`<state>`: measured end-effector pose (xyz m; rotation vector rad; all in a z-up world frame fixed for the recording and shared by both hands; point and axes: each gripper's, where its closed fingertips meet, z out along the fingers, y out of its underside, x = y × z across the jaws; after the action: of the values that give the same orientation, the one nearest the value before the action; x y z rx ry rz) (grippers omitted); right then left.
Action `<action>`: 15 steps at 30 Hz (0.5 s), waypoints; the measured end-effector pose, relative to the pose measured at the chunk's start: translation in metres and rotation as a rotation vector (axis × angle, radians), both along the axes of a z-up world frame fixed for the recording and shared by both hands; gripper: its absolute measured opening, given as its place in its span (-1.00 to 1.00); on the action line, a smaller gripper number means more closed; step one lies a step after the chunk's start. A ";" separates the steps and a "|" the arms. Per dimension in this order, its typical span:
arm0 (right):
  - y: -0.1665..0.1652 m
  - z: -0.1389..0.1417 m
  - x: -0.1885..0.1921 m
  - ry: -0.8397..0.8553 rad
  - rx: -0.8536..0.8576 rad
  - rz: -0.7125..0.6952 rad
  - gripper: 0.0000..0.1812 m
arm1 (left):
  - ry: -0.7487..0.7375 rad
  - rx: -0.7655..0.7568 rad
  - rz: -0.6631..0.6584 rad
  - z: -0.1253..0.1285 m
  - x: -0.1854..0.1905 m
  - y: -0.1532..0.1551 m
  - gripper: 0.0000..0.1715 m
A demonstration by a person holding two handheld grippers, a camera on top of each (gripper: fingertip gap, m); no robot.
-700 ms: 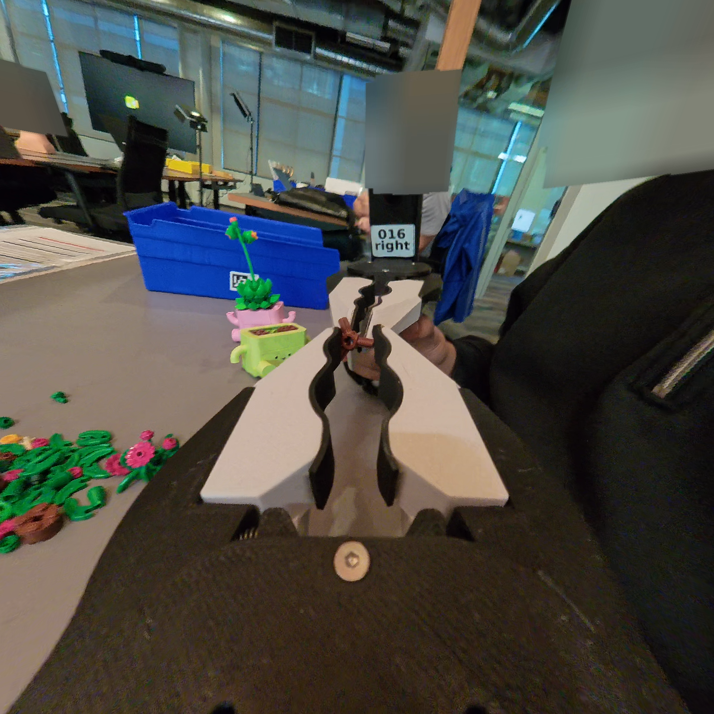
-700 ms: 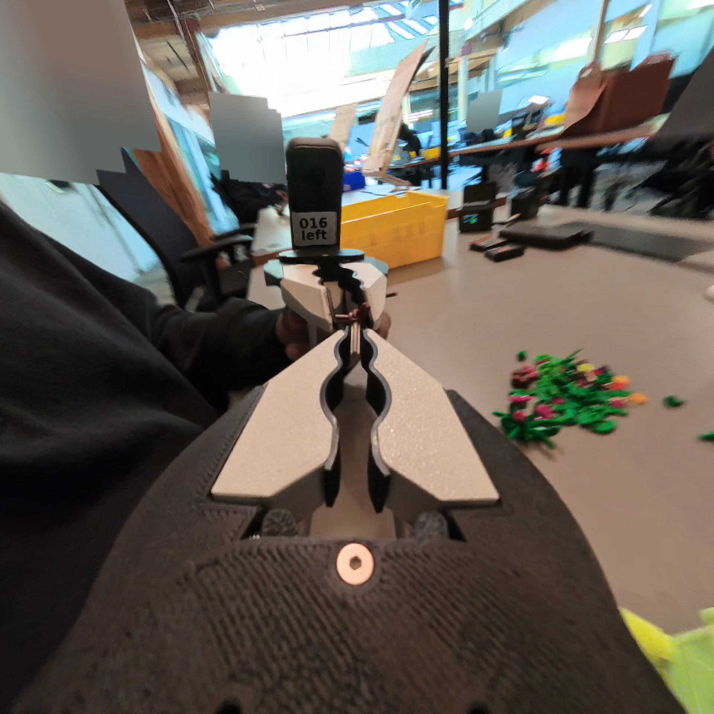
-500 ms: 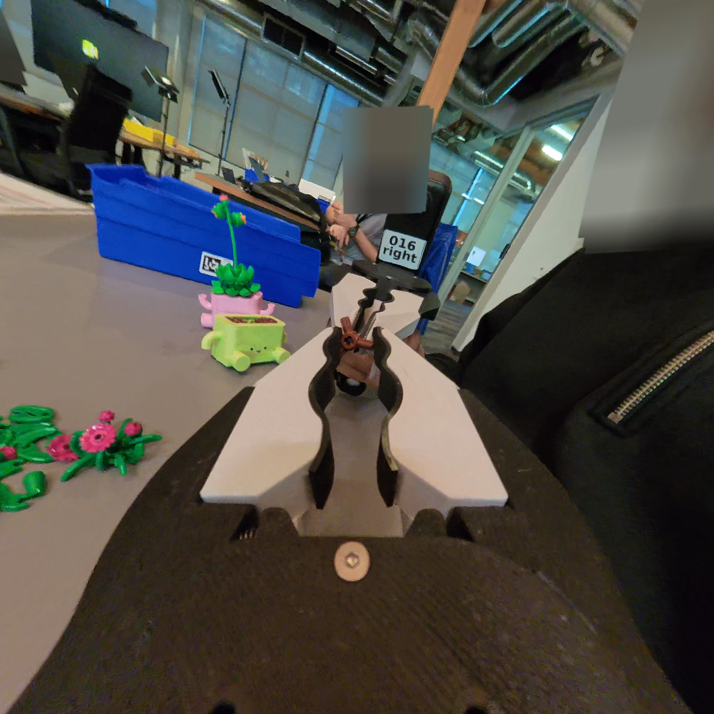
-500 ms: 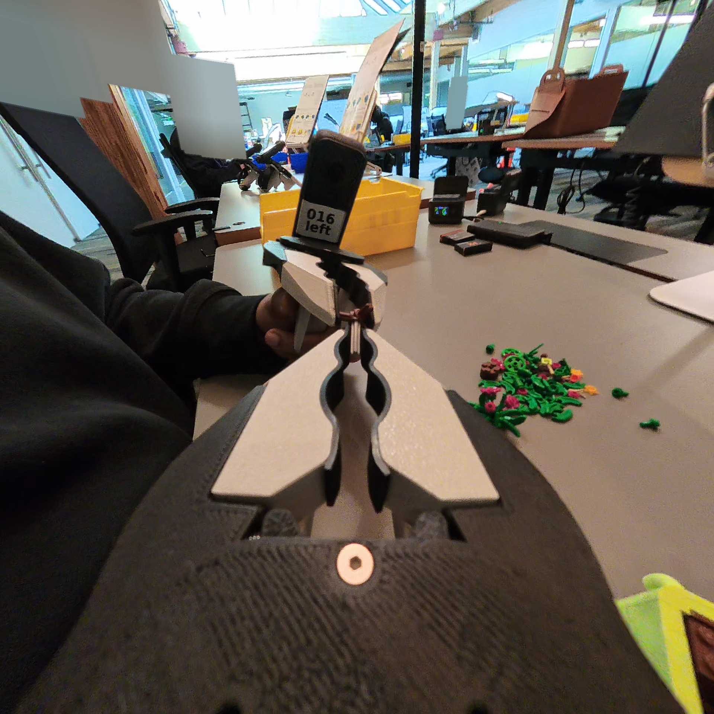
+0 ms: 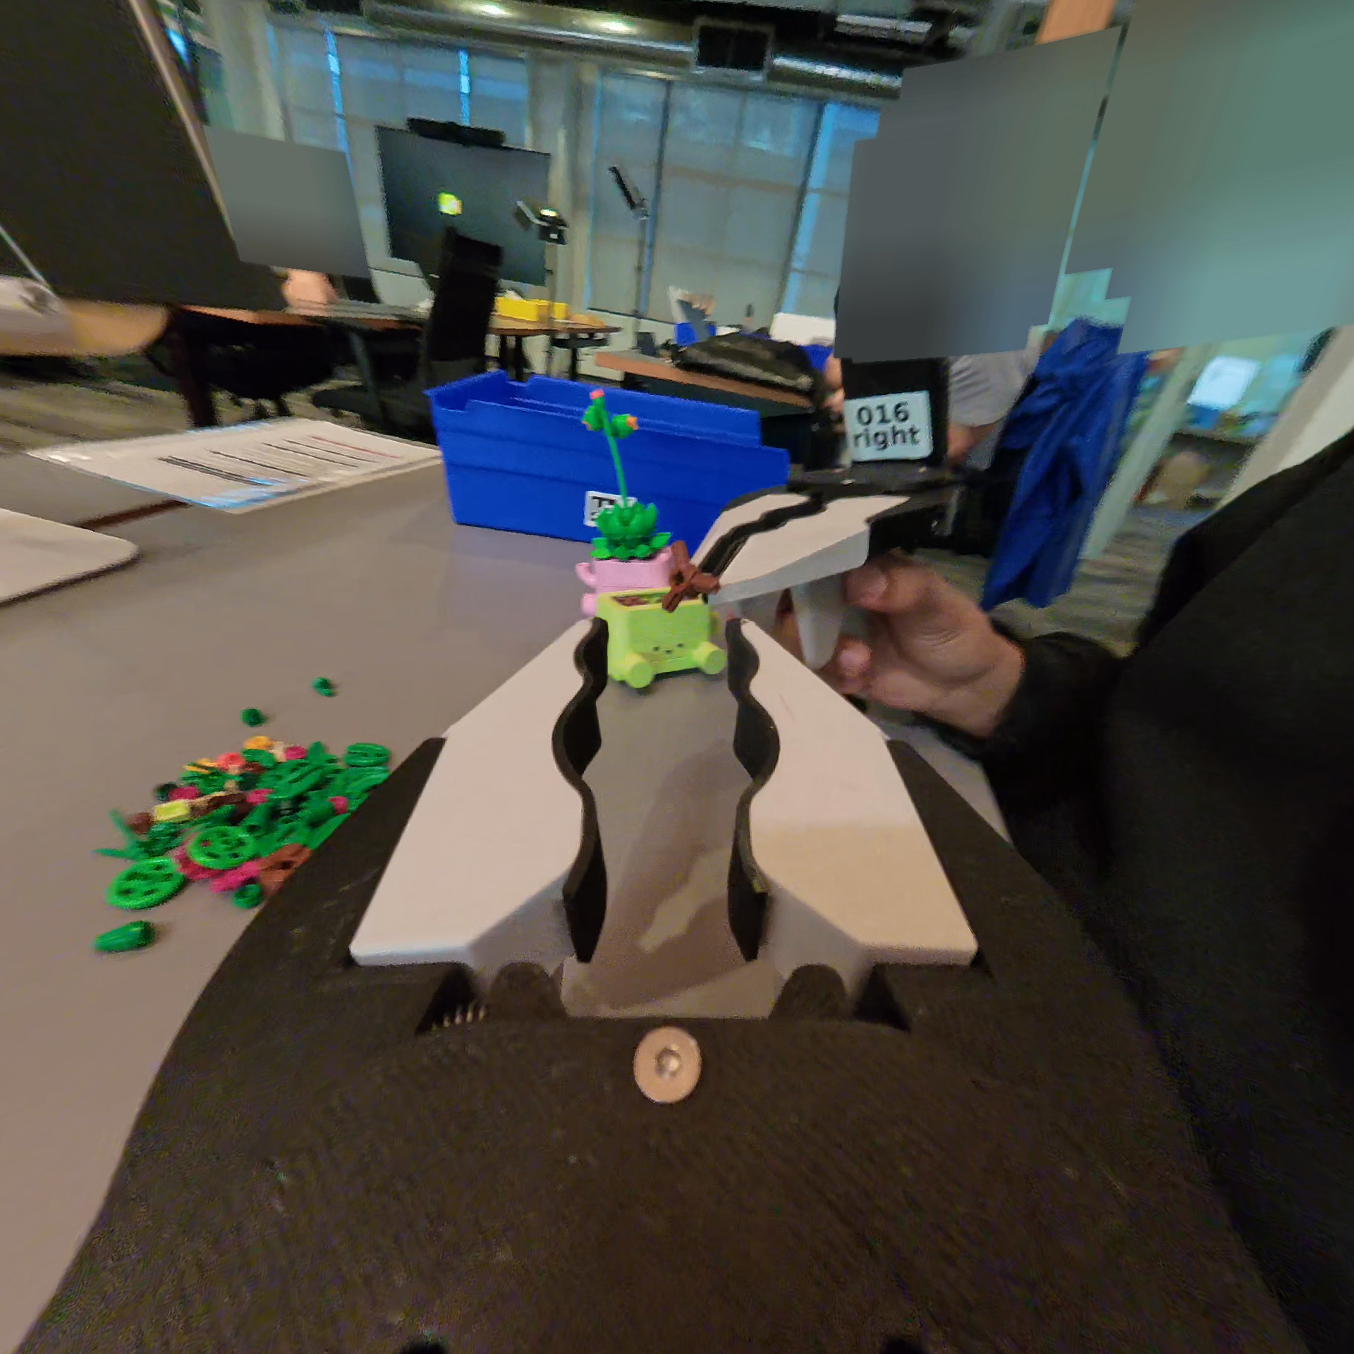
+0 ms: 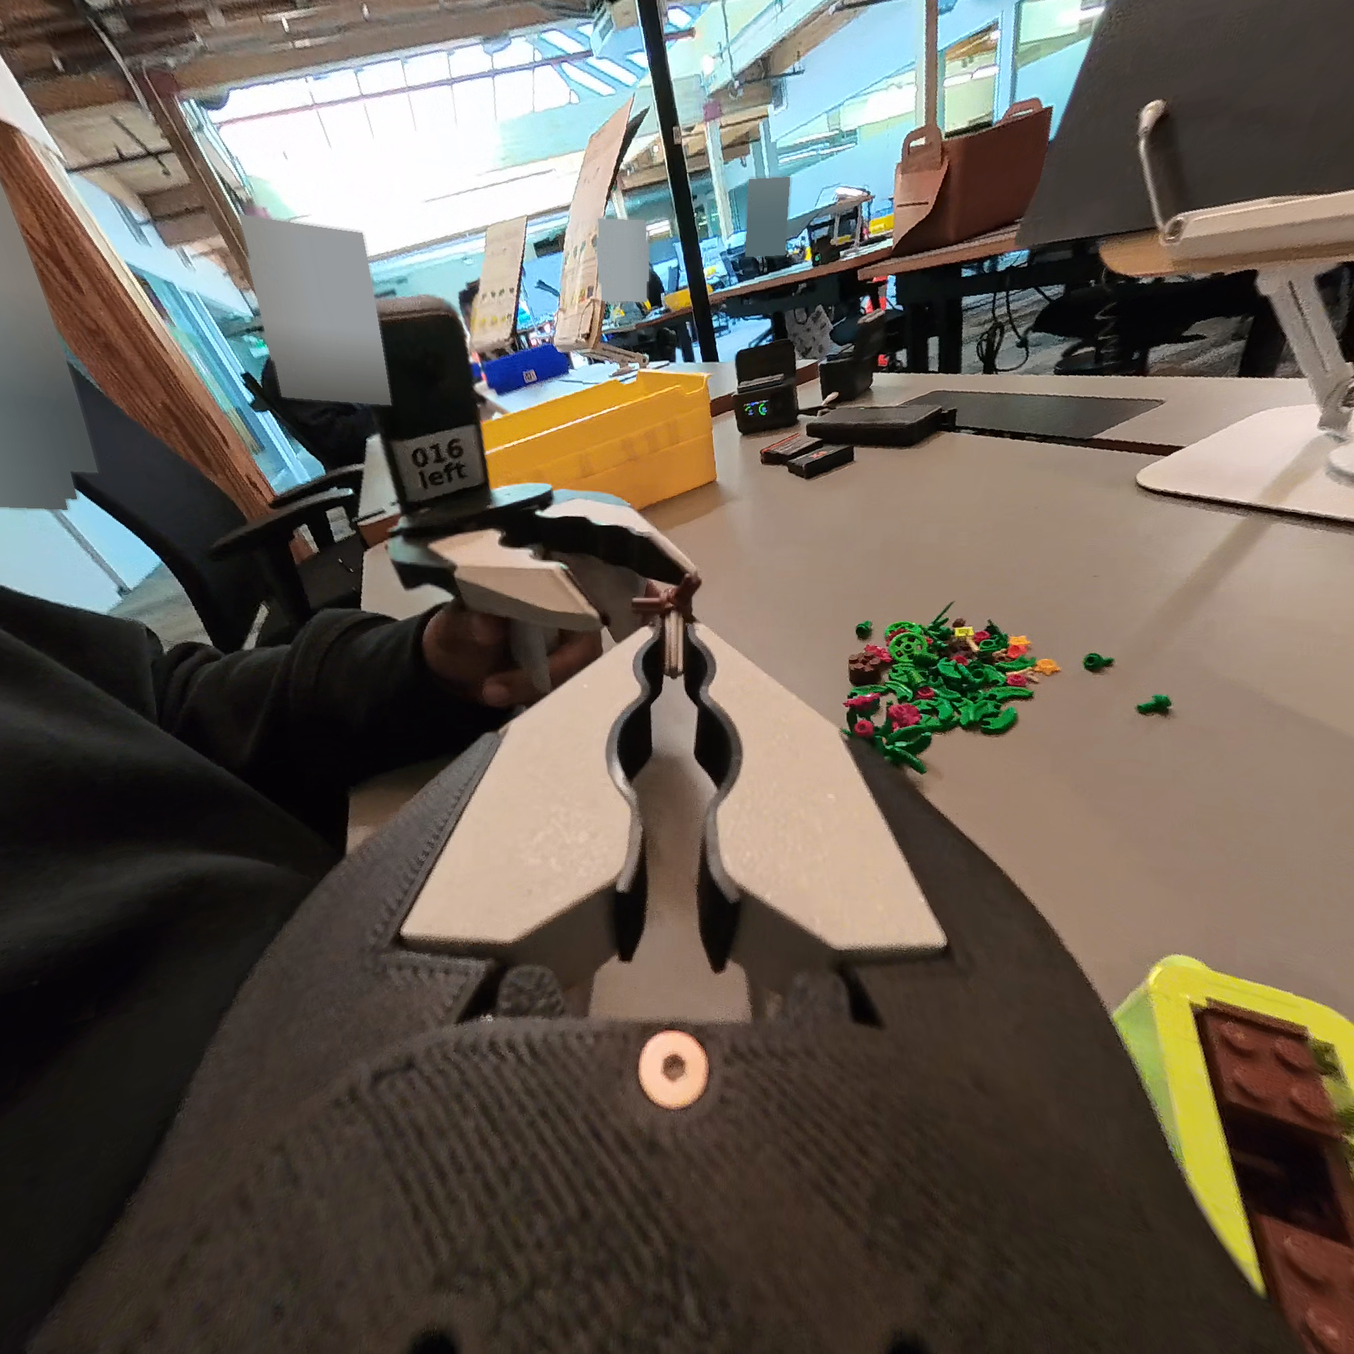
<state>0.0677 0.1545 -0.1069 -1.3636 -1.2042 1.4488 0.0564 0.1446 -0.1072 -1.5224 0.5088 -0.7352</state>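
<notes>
My left gripper [image 5: 663,634] is open and empty, low over the grey table [image 5: 293,623]. A lime green toy pot [image 5: 659,641] with brown studs on top stands just beyond its fingertips. My right gripper [image 6: 670,641] is shut on a small brown branch piece [image 6: 668,597]. In the left wrist view the right gripper [image 5: 722,575] holds that brown piece [image 5: 686,580] at the pot's top right edge. The left gripper [image 6: 659,564] shows close behind the piece in the right wrist view. The lime pot [image 6: 1201,1084] fills that view's bottom right corner.
A pink pot [image 5: 623,573] with a tall green plant [image 5: 619,476] stands behind the lime pot. A pile of green and pink pieces [image 5: 234,813] [image 6: 945,681] lies to the left. Farther off are a blue bin [image 5: 527,454], a yellow bin [image 6: 608,447] and a monitor stand [image 6: 1245,469]. My left and right fingertips are right by each other.
My left gripper has opened and let go of the brown piece. Both grippers have come down toward the table; the right one carried the piece to the lime pot.
</notes>
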 end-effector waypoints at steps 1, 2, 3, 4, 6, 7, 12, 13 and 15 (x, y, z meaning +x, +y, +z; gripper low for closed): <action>0.001 0.001 0.000 0.006 -0.017 -0.001 -0.97 | 0.043 0.023 0.029 -0.001 -0.001 0.001 -0.70; 0.003 0.001 0.001 0.011 -0.032 -0.002 -0.97 | 0.085 0.046 0.052 -0.003 0.000 0.001 -0.73; 0.003 0.002 0.001 0.017 -0.047 0.001 -0.97 | 0.123 0.068 0.070 -0.004 0.000 0.002 -0.75; 0.004 0.002 0.001 0.021 -0.058 0.002 -0.97 | 0.156 0.085 0.081 -0.005 0.002 0.001 -0.78; 0.005 0.002 0.001 0.019 -0.065 -0.001 -0.97 | 0.206 0.112 0.098 -0.007 0.005 0.002 -0.81; 0.005 0.001 0.001 0.016 -0.062 -0.003 -0.97 | 0.219 0.123 0.103 -0.007 0.006 0.001 -0.82; 0.004 -0.004 -0.002 -0.026 0.021 -0.033 -0.97 | 0.226 0.133 0.100 -0.006 0.010 0.001 -0.83; 0.003 -0.006 -0.003 -0.040 0.046 -0.039 -0.97 | 0.223 0.126 0.091 -0.007 0.011 0.000 -0.83; 0.000 -0.010 -0.005 -0.071 0.102 -0.050 -0.97 | 0.216 0.107 0.098 -0.007 0.011 0.002 -0.83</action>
<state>0.0623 0.1550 -0.1170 -1.3753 -1.2632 1.2962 0.0671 0.1462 -0.1145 -1.5227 0.6203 -0.4629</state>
